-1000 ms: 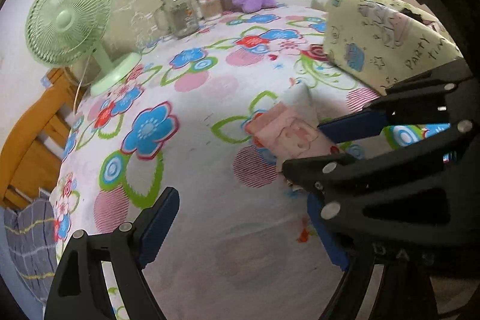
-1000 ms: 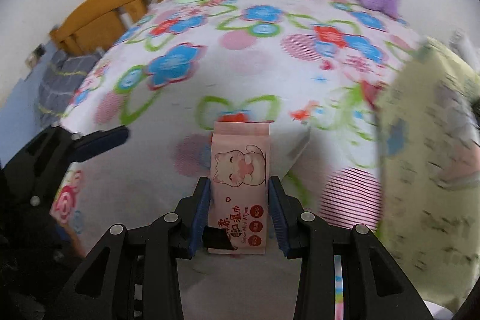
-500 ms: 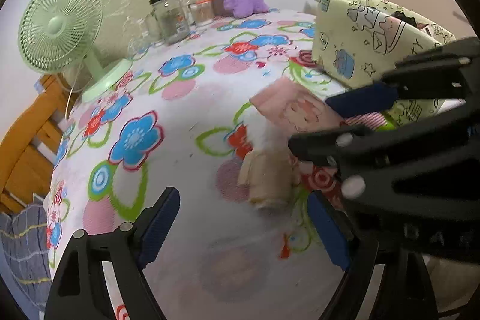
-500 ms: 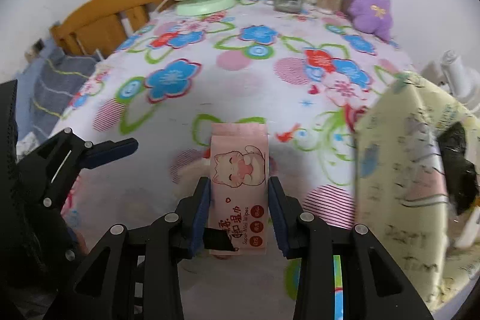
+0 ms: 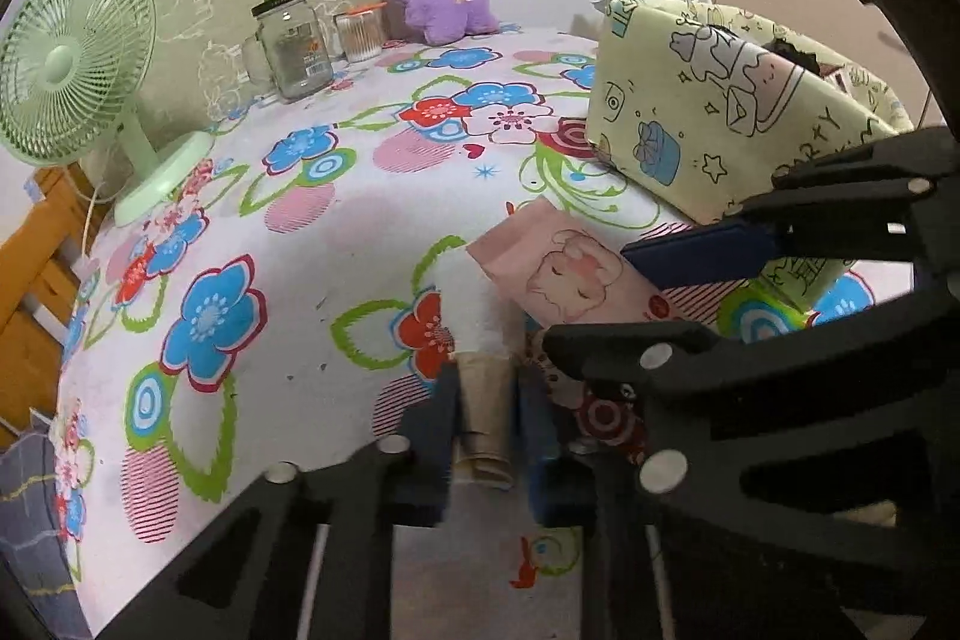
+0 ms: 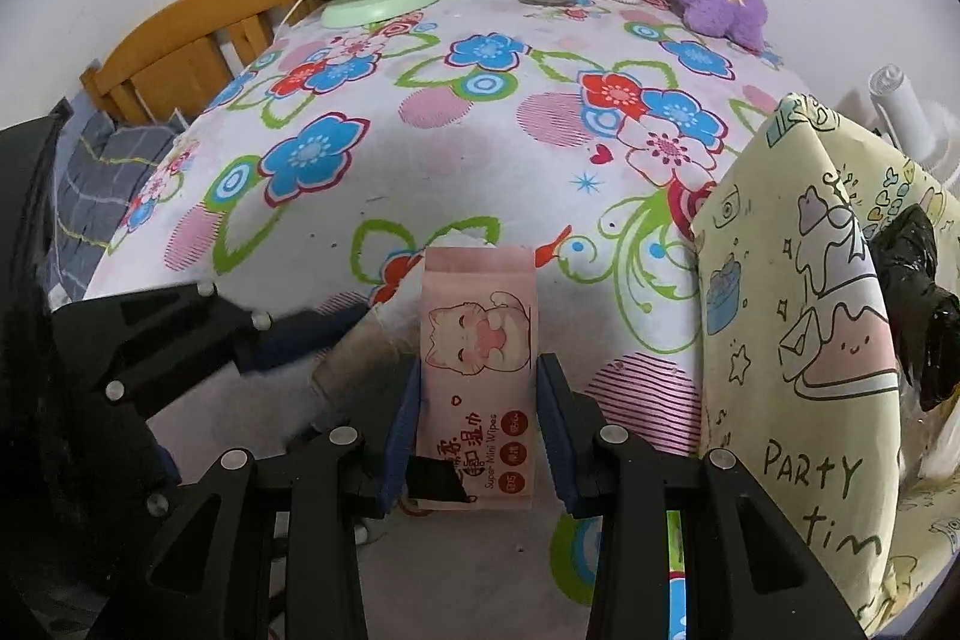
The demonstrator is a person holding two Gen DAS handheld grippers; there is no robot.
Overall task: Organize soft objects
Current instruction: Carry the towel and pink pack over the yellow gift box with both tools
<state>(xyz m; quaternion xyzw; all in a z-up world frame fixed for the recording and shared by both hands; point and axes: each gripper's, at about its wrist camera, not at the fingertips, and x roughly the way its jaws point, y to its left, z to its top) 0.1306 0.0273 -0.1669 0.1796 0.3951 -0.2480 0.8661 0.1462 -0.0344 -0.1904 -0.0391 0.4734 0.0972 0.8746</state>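
At the lower middle of both frames, the left claw (image 5: 489,421) has just clamped a beige roll (image 5: 485,415), the right claw (image 6: 477,436) grips the wipes pack (image 6: 477,340), neither yet in the bag (image 6: 798,316).

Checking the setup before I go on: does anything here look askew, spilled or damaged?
Nothing is spilled or broken. One oddity: the yellow party bag sags to one side with crumpled black plastic poking from its top. The right claw holds the pink wipes pack straight.
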